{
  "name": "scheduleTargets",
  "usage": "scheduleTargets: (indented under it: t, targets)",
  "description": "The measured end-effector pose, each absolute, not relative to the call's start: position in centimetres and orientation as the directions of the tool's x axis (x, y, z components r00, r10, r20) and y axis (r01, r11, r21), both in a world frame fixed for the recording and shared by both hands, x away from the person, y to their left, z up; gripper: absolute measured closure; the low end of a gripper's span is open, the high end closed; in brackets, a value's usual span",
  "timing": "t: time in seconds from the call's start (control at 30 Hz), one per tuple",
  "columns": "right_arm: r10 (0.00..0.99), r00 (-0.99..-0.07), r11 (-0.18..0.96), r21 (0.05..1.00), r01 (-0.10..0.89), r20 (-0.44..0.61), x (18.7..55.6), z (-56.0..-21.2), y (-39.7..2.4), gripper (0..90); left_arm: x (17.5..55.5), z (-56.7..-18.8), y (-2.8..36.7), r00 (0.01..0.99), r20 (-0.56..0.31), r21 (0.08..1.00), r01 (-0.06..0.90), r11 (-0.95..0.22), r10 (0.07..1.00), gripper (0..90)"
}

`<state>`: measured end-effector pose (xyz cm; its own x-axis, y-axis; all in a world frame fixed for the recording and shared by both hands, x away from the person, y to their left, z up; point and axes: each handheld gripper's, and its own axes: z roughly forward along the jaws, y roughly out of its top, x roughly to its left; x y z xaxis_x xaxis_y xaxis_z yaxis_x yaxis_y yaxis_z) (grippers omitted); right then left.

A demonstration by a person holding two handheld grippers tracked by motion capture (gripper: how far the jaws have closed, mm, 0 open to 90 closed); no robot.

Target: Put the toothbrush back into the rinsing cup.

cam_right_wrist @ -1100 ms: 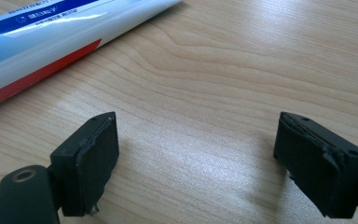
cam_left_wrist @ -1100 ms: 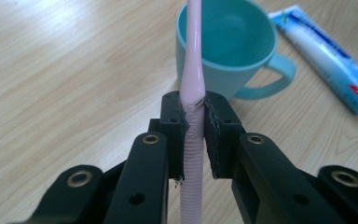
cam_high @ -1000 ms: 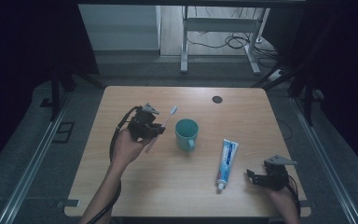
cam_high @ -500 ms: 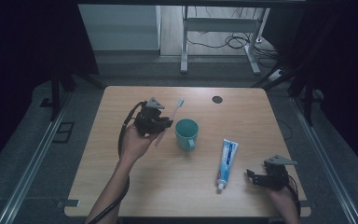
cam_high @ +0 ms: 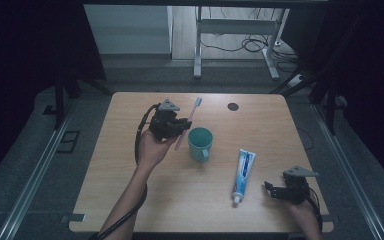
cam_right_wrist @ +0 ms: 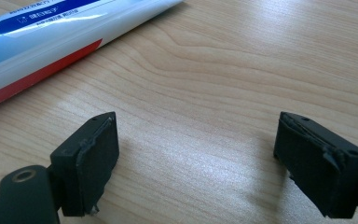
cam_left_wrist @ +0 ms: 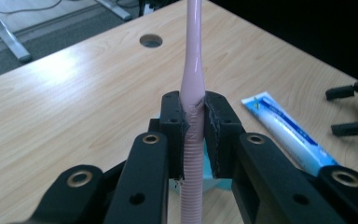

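In the high view, the left claw (cam_high: 180,126) sits left of centre, clamped on a pink toothbrush (cam_high: 188,121) whose bristle end points toward the top of the frame. The toothbrush is lifted off the tabletop (cam_high: 130,185), just left of a teal cup (cam_high: 200,143). The right claw (cam_high: 271,189) rests at the lower right with its jaws wide and nothing between them, near a toothpaste tube (cam_high: 242,175) lying flat.

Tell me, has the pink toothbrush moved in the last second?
Yes. The left gripper has carried the toothbrush right, toward the green cup, which stayed put.
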<state>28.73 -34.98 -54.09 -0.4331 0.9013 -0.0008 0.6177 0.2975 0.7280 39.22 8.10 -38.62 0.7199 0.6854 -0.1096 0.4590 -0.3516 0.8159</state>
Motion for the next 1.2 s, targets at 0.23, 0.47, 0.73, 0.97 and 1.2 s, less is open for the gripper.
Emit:
scheduleTargets:
  t: [0.23, 0.47, 0.73, 0.97, 1.2]
  targets:
    - [0.900, -0.435, 0.299, 0.728, 0.617, -0.001, 28.8, -54.1, -35.0, 13.8, 39.7, -38.3, 7.1, 0.718, -0.109, 0.836, 0.440, -0.328, 0.688, 78.7]
    - [0.899, -0.437, 0.301, 0.728, 0.616, -0.002, 28.8, -54.1, -35.0, 13.8, 40.2, -38.2, 6.1, 0.716, -0.106, 0.849, 0.427, -0.313, 0.690, 78.7]
    - [0.898, -0.439, 0.302, 0.728, 0.615, -0.002, 28.8, -54.1, -35.0, 13.8, 40.7, -38.2, 4.9, 0.716, -0.103, 0.858, 0.415, -0.302, 0.691, 78.7]
    - [0.897, -0.442, 0.305, 0.729, 0.614, -0.003, 28.8, -54.1, -35.0, 13.8, 41.0, -38.6, 4.0, 0.713, -0.098, 0.866, 0.405, -0.293, 0.694, 78.7]
    - [0.896, -0.444, 0.306, 0.728, 0.613, -0.002, 28.8, -54.1, -35.0, 13.8, 41.4, -39.6, 3.6, 0.706, -0.107, 0.868, 0.409, -0.280, 0.700, 78.7]
